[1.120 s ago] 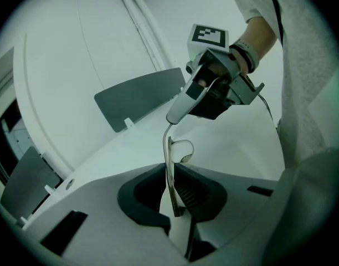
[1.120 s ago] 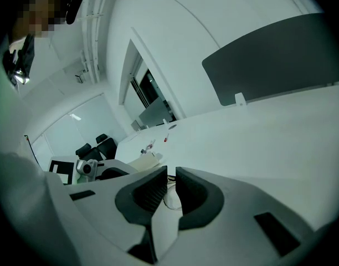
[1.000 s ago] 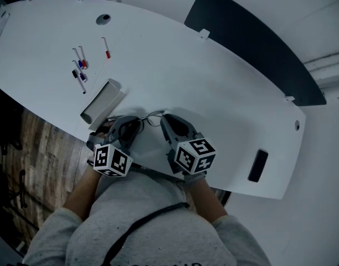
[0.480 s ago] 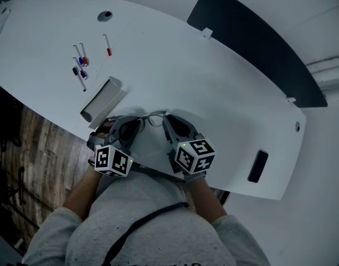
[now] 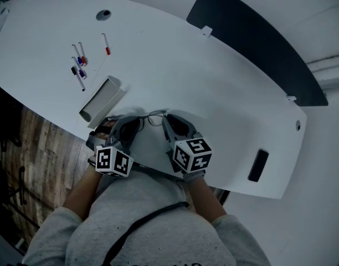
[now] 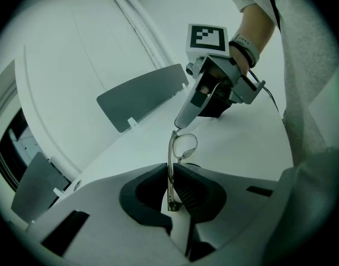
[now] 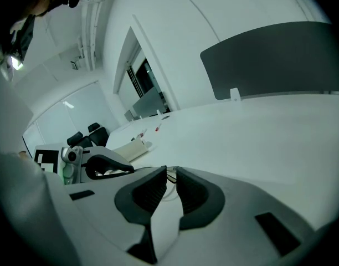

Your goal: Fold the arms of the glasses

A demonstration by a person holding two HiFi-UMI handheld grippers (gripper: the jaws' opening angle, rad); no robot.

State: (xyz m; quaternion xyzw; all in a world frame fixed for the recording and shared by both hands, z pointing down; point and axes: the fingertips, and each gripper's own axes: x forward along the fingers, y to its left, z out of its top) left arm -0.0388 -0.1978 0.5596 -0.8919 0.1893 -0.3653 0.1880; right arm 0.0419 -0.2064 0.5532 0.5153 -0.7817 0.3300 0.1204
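Observation:
Thin wire-framed glasses (image 5: 153,117) hang between my two grippers, just above the white table (image 5: 214,87) near its front edge. In the left gripper view one arm of the glasses (image 6: 169,170) runs straight up through the slit of my left gripper (image 6: 170,169), and a lens (image 6: 185,145) shows beyond it. The left jaws are closing and pinch that arm. My right gripper (image 6: 180,122) meets the frame's far corner. In the right gripper view its jaws (image 7: 170,174) are opening, with the thin frame wire in the gap at their tips.
A grey open box (image 5: 101,100) lies just left of the grippers. Several markers (image 5: 81,65) lie farther back on the left. A black flat object (image 5: 258,165) sits near the front right edge. A dark panel (image 5: 258,43) stands behind the table, and wooden floor (image 5: 36,148) shows at the left.

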